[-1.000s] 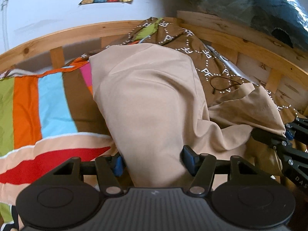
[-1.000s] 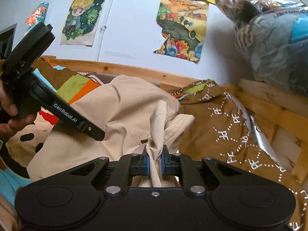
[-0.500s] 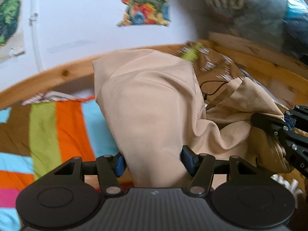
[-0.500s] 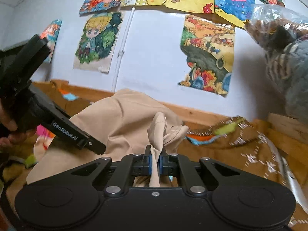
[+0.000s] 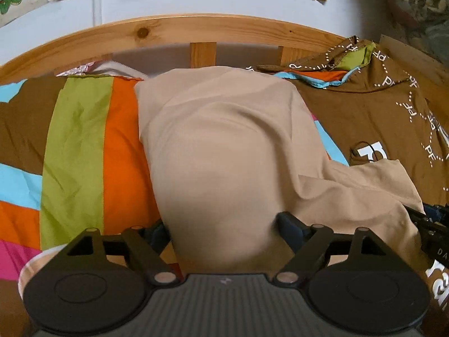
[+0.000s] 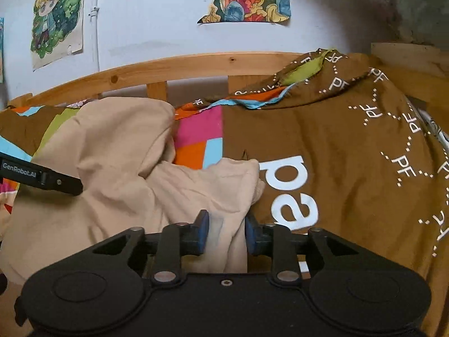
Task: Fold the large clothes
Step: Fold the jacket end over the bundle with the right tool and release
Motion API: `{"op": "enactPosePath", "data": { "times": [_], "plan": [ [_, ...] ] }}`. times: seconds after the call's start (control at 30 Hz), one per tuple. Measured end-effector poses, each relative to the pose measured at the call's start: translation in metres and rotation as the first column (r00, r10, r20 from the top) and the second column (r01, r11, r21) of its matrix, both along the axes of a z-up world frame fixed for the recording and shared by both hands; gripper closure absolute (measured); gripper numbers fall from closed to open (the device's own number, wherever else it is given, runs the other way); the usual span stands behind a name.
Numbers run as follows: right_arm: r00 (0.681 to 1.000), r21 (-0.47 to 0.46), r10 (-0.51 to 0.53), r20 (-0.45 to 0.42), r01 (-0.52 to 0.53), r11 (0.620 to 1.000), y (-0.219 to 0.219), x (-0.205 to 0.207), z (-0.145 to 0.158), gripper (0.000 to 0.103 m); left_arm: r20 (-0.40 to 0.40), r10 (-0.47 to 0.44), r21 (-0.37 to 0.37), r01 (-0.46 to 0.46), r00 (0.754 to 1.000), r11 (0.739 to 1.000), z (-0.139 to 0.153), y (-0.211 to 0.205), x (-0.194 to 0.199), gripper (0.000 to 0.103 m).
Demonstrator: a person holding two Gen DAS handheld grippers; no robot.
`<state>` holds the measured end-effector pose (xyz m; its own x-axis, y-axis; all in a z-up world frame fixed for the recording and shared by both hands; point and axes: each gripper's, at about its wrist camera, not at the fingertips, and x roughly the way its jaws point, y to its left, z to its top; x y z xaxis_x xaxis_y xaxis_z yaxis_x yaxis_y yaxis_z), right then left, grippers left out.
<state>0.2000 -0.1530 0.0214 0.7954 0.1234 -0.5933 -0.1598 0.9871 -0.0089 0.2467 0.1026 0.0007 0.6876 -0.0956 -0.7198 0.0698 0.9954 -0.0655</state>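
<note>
1. Step in hand — release after laying a fold: the plain beige soft-cloth garment [image 5: 224,151] lies on the striped multicolour bed cover [image 5: 75,140], by the wooden bed rail [image 5: 174,28].
2. Left gripper [image 5: 221,224]: fingers spread wide, cloth loose between them. Right gripper [image 6: 224,231]: fingers parted, a bunched edge between, unclamped.
3. Next move, by judgement — regrip an edge and fold again.
4. Garment: matte, softly creased, rumpled at its right side.

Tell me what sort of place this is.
Most likely a bedroom, perhaps a child's: a wooden bed frame stands against the wall, a striped, many-coloured bedcover lies under the beige garment, and cartoon pictures are stuck on the wall.
</note>
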Motion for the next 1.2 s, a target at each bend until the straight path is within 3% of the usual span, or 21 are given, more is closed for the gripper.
{"op": "enactPosePath", "data": {
  "times": [0.07, 0.13, 0.2, 0.4, 0.53, 0.63, 0.8, 0.9, 1.03, 1.2],
  "plan": [
    [1.000, -0.006, -0.005, -0.007, 0.005, 1.000, -0.001, -0.004, 0.002, 0.065, 0.002, 0.004, 0.003, -0.004, 1.000, 1.000, 0.001, 0.000, -0.001, 0.017],
    [1.000, -0.002, -0.008, -0.007, 0.008, 1.000, -0.002, -0.007, 0.007, 0.042, -0.003, 0.014, 0.004, -0.014, 1.000, 1.000, 0.001, -0.002, -0.003, 0.014],
    [1.000, 0.007, -0.002, -0.001, 0.002, 1.000, -0.004, -0.013, 0.006, 0.034, -0.011, 0.013, 0.006, -0.013, 1.000, 1.000, 0.002, -0.002, -0.005, 0.006],
    [0.998, 0.011, -0.003, 0.058, 0.003, 1.000, -0.007, -0.020, 0.012, 0.017, 0.004, 0.003, 0.034, -0.003, 1.000, 0.999, 0.004, -0.004, -0.014, 0.001],
    [0.988, -0.009, -0.044, 0.146, 0.046, 0.999, -0.004, -0.030, 0.019, 0.011, 0.004, -0.002, 0.027, 0.002, 1.000, 1.000, 0.005, -0.003, -0.017, 0.001],
    [0.978, -0.023, 0.013, 0.209, -0.009, 1.000, 0.004, -0.038, 0.022, 0.002, 0.003, -0.006, 0.027, 0.006, 1.000, 1.000, 0.005, -0.004, -0.017, 0.001],
    [0.977, -0.147, 0.140, 0.160, -0.117, 0.982, 0.028, -0.035, 0.007, 0.002, -0.003, -0.008, 0.019, 0.008, 1.000, 1.000, 0.005, -0.003, -0.018, 0.001],
    [0.988, -0.211, 0.108, 0.112, -0.082, 0.974, 0.030, -0.026, -0.005, 0.003, -0.004, -0.010, 0.010, 0.010, 1.000, 1.000, 0.006, -0.002, -0.021, 0.001],
    [0.995, -0.202, 0.057, 0.080, -0.040, 0.979, 0.020, -0.015, -0.012, 0.002, 0.007, -0.019, -0.006, 0.019, 1.000, 1.000, 0.006, 0.000, -0.027, 0.001],
    [0.993, -0.182, 0.070, 0.100, -0.051, 0.982, 0.018, -0.022, -0.010, 0.002, 0.006, -0.004, -0.036, 0.004, 1.000, 0.999, 0.008, 0.002, -0.032, 0.001]
  ]
}}
